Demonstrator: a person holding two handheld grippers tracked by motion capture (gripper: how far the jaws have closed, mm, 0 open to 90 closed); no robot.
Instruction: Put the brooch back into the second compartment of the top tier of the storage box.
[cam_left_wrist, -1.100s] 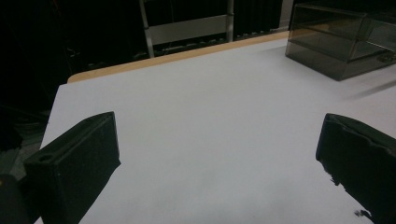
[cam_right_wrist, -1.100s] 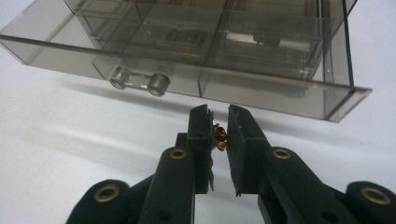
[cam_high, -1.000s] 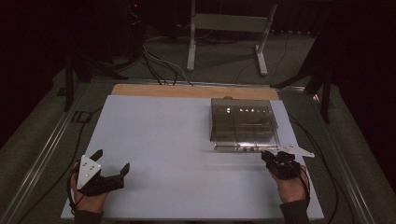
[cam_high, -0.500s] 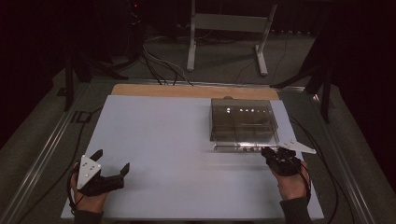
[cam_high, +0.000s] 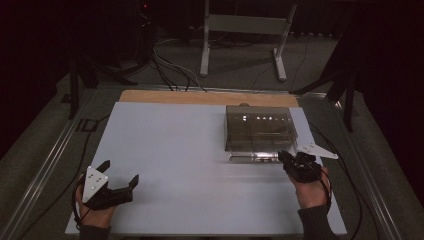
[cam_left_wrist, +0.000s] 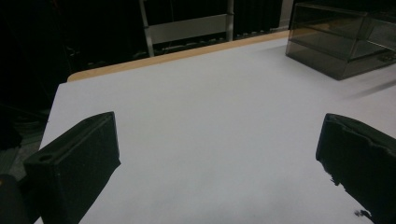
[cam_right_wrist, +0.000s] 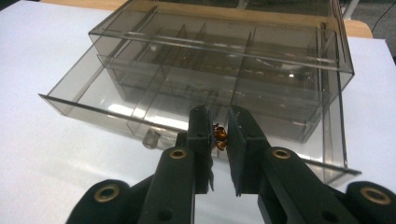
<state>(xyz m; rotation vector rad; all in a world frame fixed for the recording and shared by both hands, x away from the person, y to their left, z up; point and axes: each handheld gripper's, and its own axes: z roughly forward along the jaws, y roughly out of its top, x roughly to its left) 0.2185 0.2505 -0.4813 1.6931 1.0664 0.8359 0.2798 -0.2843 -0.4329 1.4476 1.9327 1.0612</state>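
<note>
White table (cam_high: 200, 165) across the middle of the frame, smoky clear drawer box (cam_high: 259, 127) right of centre with its lower drawer (cam_high: 252, 158) pulled out. Right gripper (cam_high: 286, 159) at the drawer's right end, lower right. Left gripper (cam_high: 119, 175) at lower left, jaws spread, well apart from the box.

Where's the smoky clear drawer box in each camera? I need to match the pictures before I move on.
High view: the drawer box sits right of centre, toward the table's far edge, just beyond the right tool.
Left gripper view: upper right corner.
Right gripper view: spans the upper middle, drawer pulled out.
Shared landmark: the wooden strip along the table's far edge.
</note>
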